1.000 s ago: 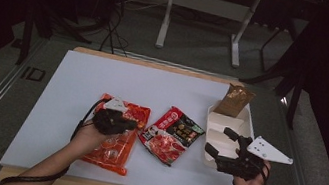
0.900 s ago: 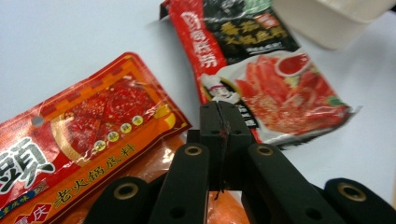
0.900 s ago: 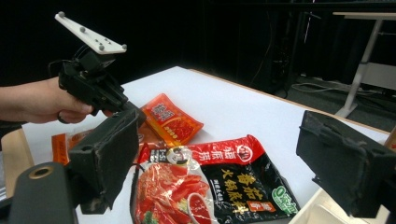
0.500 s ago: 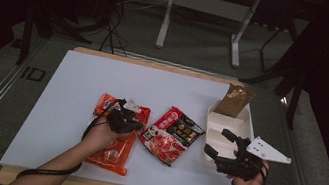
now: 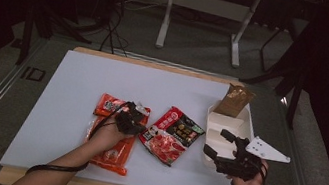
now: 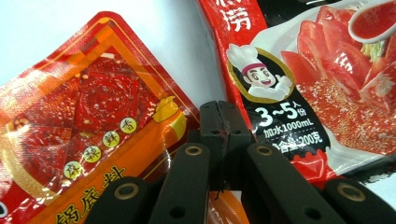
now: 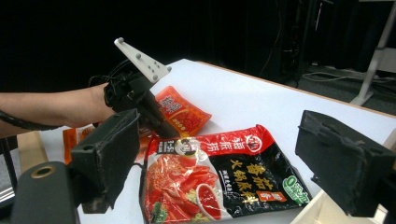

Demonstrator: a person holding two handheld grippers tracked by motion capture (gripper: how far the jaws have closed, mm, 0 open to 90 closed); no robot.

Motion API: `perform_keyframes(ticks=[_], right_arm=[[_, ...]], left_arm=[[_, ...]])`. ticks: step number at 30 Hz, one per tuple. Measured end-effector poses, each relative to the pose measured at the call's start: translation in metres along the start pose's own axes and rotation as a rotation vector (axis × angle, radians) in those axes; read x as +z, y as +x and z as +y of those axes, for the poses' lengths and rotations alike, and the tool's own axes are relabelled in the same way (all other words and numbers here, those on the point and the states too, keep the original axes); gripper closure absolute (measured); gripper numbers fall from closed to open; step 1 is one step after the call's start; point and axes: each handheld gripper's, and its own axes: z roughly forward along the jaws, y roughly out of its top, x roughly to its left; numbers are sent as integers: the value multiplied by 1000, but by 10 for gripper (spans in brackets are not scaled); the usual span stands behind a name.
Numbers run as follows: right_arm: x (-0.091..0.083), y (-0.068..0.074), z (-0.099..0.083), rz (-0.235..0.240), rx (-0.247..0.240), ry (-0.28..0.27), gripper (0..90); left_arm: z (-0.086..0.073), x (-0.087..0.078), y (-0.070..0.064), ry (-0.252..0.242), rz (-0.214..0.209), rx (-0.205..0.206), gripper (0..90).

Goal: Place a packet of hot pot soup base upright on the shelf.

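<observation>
My left gripper (image 5: 140,125) rests shut over the right edge of two orange-red sauce packets (image 5: 111,150), its tips beside a red-and-black tomato soup-base packet (image 5: 173,134). In the left gripper view the jaws are pressed together (image 6: 218,122) over the gap between the orange packet (image 6: 84,140) and the tomato packet (image 6: 327,93); nothing shows between them. My right gripper (image 5: 218,143) is held open at the near end of a white tray (image 5: 243,123). In the right gripper view its jaws (image 7: 229,158) stand wide apart, facing the tomato packet (image 7: 219,182) and the left gripper (image 7: 140,100).
A brown packet (image 5: 235,100) leans at the tray's far end. The white board (image 5: 78,83) lies on a wooden table, with bare room at its left and far side. A metal stand (image 5: 207,8) is on the floor beyond.
My left gripper has slid right across the orange packets toward the tomato packet. The right gripper has hardly moved and stays open.
</observation>
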Motion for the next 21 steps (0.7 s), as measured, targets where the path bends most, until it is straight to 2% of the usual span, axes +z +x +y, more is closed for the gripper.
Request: perform_keyframes(ticks=[6, 11, 13, 21], right_arm=[[0, -1, 0, 1, 4, 0, 137], [1, 0, 0, 0, 8, 4, 137], [0, 0, 0, 4, 9, 3, 137], [1, 3, 1, -1, -3, 10, 137]], left_arm=[[-1, -3, -8, 17, -18, 19, 898], [-2, -5, -16, 42, -66, 27, 898], [-2, -5, -21, 44, -61, 42, 898], [-3, -5, -32, 47, -93, 48, 898]])
